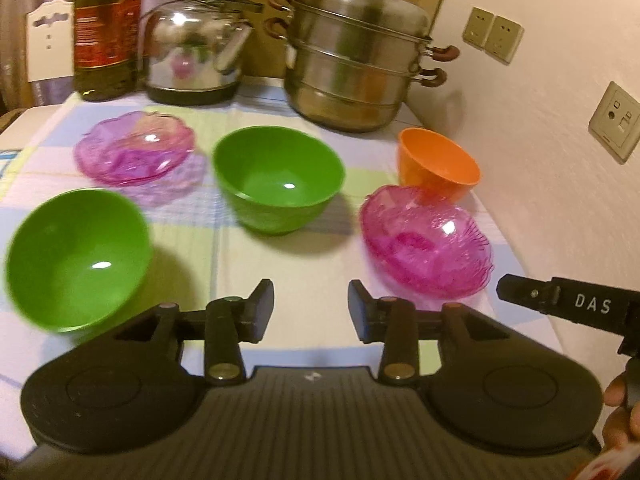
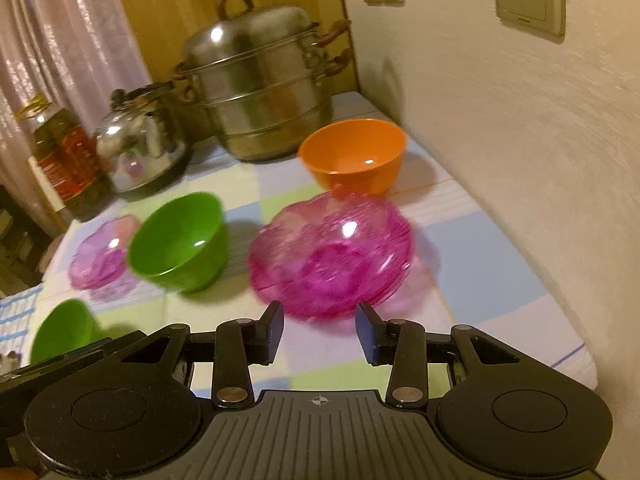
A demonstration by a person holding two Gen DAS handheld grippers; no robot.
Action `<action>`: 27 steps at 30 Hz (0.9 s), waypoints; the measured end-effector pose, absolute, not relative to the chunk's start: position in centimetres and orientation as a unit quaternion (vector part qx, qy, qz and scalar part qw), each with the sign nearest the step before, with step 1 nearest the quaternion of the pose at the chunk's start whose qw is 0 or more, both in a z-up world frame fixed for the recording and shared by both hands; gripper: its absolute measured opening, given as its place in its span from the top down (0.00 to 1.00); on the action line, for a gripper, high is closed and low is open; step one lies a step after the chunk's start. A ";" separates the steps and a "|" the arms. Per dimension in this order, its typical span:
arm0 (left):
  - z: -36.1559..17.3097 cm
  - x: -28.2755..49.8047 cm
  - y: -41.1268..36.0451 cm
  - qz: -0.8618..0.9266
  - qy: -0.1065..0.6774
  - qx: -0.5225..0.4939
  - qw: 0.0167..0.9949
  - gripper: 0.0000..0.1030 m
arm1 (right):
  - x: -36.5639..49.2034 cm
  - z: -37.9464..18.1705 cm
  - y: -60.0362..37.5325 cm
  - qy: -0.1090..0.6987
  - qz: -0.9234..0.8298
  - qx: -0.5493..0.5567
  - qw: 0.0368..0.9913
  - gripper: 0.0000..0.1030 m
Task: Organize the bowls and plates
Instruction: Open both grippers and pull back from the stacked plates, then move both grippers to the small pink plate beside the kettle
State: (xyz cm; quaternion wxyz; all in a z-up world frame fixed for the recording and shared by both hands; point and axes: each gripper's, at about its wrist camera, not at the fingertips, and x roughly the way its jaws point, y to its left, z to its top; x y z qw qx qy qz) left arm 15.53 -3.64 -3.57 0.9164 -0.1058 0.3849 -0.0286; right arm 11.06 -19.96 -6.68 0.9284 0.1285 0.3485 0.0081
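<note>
Two green bowls stand on the checked cloth: one near left [image 1: 78, 258] [image 2: 60, 330], one in the middle [image 1: 278, 184] [image 2: 178, 242]. An orange bowl [image 1: 436, 164] [image 2: 354, 154] sits close to the wall. In front of it lies a deep pink glass dish [image 1: 426, 240] [image 2: 332, 254]. A paler pink glass dish [image 1: 134, 148] [image 2: 100, 254] rests at the far left. My left gripper [image 1: 311, 300] hangs open above the cloth, nothing between its fingers. My right gripper [image 2: 320, 322] is open too, just short of the deep pink dish, and its tip [image 1: 516, 288] shows in the left wrist view.
A steel steamer pot [image 1: 356, 56] [image 2: 260, 92], a steel kettle [image 1: 196, 52] [image 2: 138, 144] and an oil bottle [image 1: 106, 32] [image 2: 66, 164] line the back. A wall with sockets [image 1: 614, 120] runs along the right. The table edge [image 2: 576, 364] is near right.
</note>
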 end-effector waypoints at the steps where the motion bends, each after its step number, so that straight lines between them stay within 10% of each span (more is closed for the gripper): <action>1: -3.3 14.9 -3.2 -0.025 0.384 -0.105 0.917 0.62 | 10.6 -6.5 -19.4 0.349 0.013 0.128 0.928 0.61; 22: 2.0 8.0 5.9 0.046 0.350 -0.106 0.930 0.49 | 7.3 -3.7 -9.2 0.339 0.100 0.061 0.933 0.61; 27: 2.9 8.0 7.3 0.052 0.342 -0.111 0.932 0.49 | 7.9 -3.5 -7.6 0.339 0.114 0.046 0.933 0.48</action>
